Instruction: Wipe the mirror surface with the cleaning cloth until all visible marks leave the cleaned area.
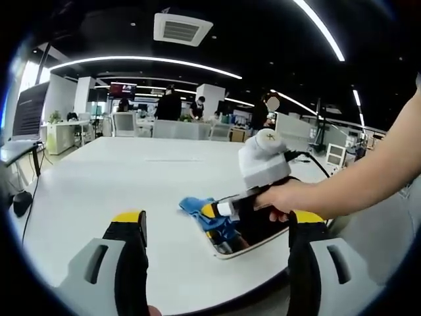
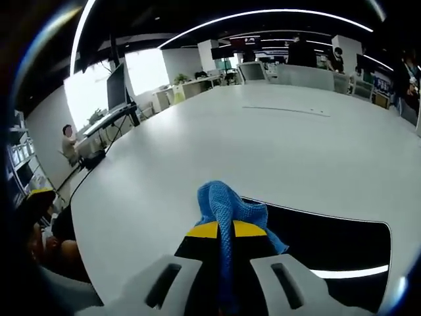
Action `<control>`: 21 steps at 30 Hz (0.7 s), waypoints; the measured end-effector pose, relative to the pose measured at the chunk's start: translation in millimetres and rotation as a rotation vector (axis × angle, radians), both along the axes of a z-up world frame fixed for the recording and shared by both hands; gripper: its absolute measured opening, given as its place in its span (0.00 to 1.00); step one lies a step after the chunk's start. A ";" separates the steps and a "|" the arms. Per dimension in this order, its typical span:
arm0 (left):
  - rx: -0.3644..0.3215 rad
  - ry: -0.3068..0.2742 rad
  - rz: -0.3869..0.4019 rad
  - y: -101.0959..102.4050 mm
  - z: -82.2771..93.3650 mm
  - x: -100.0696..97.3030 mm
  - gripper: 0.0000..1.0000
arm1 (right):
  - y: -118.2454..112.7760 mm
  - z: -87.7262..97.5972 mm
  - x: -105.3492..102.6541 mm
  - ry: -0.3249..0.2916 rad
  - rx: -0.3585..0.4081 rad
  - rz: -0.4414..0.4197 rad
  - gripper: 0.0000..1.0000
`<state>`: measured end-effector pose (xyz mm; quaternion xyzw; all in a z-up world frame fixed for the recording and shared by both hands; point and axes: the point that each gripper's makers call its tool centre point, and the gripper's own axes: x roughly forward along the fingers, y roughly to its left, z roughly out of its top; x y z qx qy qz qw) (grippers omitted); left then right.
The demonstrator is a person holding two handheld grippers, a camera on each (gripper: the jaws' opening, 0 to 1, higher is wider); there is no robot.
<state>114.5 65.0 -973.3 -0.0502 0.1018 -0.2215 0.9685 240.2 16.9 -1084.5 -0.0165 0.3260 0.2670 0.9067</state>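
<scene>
A flat mirror (image 2: 329,247) with a white rim lies on the white table (image 2: 263,145), its glass dark and catching a ceiling light streak. My right gripper (image 2: 225,230) is shut on the blue cleaning cloth (image 2: 227,204), which bunches over the mirror's near left corner. In the left gripper view the right gripper (image 1: 220,212) reaches in from the right, held by a hand, pressing the blue cloth (image 1: 204,209) onto the mirror (image 1: 253,230). My left gripper (image 1: 214,227) stands open with nothing between its fingers, back from the mirror.
The table's edge (image 1: 39,204) curves close on the left, with a chair and desks (image 2: 112,118) beyond it. People and office furniture (image 1: 171,105) stand far behind the table. A person's forearm (image 1: 368,178) crosses the right side.
</scene>
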 end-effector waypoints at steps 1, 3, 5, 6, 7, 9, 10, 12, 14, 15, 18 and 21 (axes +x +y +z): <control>0.000 0.000 0.000 0.0 -0.1 0.1 0.87 | 0.3 0.0 -1.9 0.000 -0.006 0.007 0.00; -0.001 0.001 0.000 0.1 -0.3 0.2 0.87 | 0.4 -0.3 -5.1 0.002 -0.009 0.016 0.00; 0.000 0.005 -0.004 -0.4 -1.0 0.0 0.87 | 0.3 0.9 -9.7 0.007 0.001 0.010 0.00; 0.000 0.005 -0.004 -0.3 -1.2 0.0 0.87 | 0.4 1.4 -11.4 0.008 0.002 0.009 0.00; -0.001 0.005 -0.004 -0.3 -1.1 0.0 0.87 | 1.0 1.8 -13.8 0.009 0.002 0.009 0.00; -0.001 0.004 -0.003 -0.4 -0.7 0.1 0.87 | 2.0 2.8 -18.7 0.009 -0.003 0.016 0.00; -0.002 0.004 -0.004 -0.5 -0.6 0.1 0.87 | 2.1 3.0 -19.4 0.009 -0.003 0.017 0.00; -0.003 0.003 -0.005 -1.1 0.5 -0.4 0.87 | 2.6 3.6 -23.4 0.011 -0.005 0.023 0.00; -0.005 0.002 -0.004 -1.2 1.3 -0.4 0.86 | 3.2 4.0 -27.5 0.009 -0.009 0.028 0.00; -0.005 0.000 -0.002 -1.3 2.1 -0.5 0.86 | 3.8 4.2 -29.5 0.006 -0.012 0.031 0.00; -0.005 0.000 -0.001 -1.3 2.9 -0.9 0.86 | 4.3 4.3 -31.1 -0.002 -0.028 0.047 0.00; -0.004 0.001 -0.002 -1.5 3.2 -1.3 0.86 | 4.0 3.8 -28.9 0.003 -0.045 0.067 0.00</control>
